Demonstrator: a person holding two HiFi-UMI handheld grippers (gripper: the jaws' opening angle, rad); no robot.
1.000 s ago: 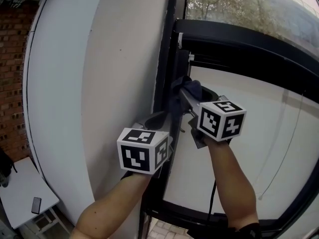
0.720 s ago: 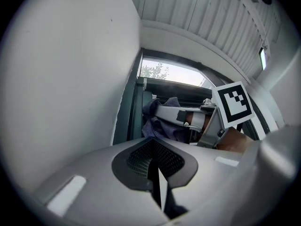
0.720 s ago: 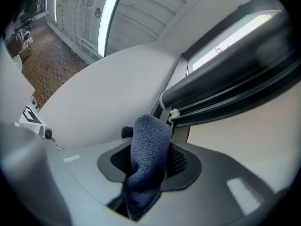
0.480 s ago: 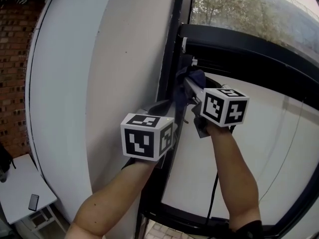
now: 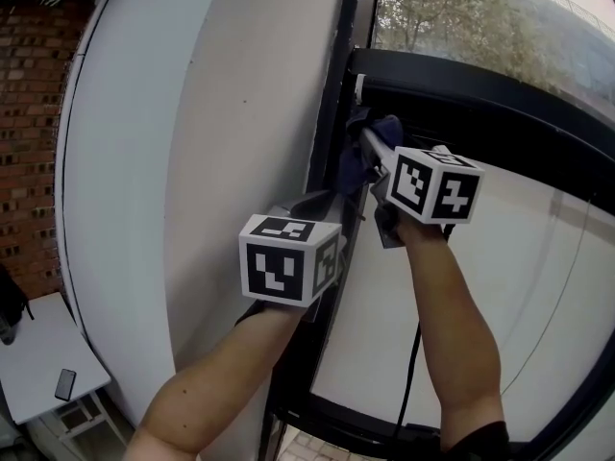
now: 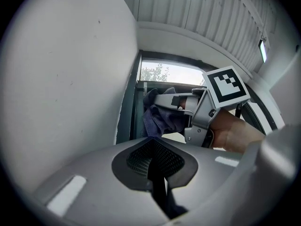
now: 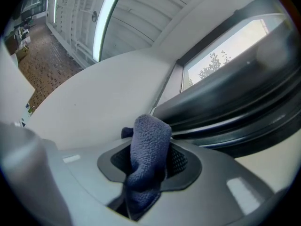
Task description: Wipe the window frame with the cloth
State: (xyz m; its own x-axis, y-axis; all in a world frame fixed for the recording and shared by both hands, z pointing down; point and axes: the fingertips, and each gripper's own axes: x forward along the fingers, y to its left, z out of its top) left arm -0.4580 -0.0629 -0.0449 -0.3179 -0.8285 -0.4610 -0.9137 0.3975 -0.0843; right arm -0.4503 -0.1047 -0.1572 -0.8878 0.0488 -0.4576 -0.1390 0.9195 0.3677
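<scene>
A dark blue cloth [image 5: 354,166] is bunched against the black upright of the window frame [image 5: 336,75], just below the frame's upper crossbar. My right gripper [image 5: 367,142] is shut on the cloth [image 7: 147,157], which pokes out past its jaws toward the frame [image 7: 225,109]. My left gripper [image 5: 315,206] sits lower and to the left, beside the same upright, shut with nothing in it. In the left gripper view the cloth [image 6: 162,119] and the right gripper [image 6: 176,100] show ahead against the frame [image 6: 134,112].
A white curved wall [image 5: 192,161] runs along the frame's left side. The glass pane [image 5: 500,286] lies to the right, with a thin cord [image 5: 562,286] hanging over it. Far below at left stands a grey table [image 5: 34,363] with a phone [image 5: 65,384] on it.
Both grippers have shifted up along the frame's upright. The cloth has slid higher with the right gripper, closer to the upper crossbar.
</scene>
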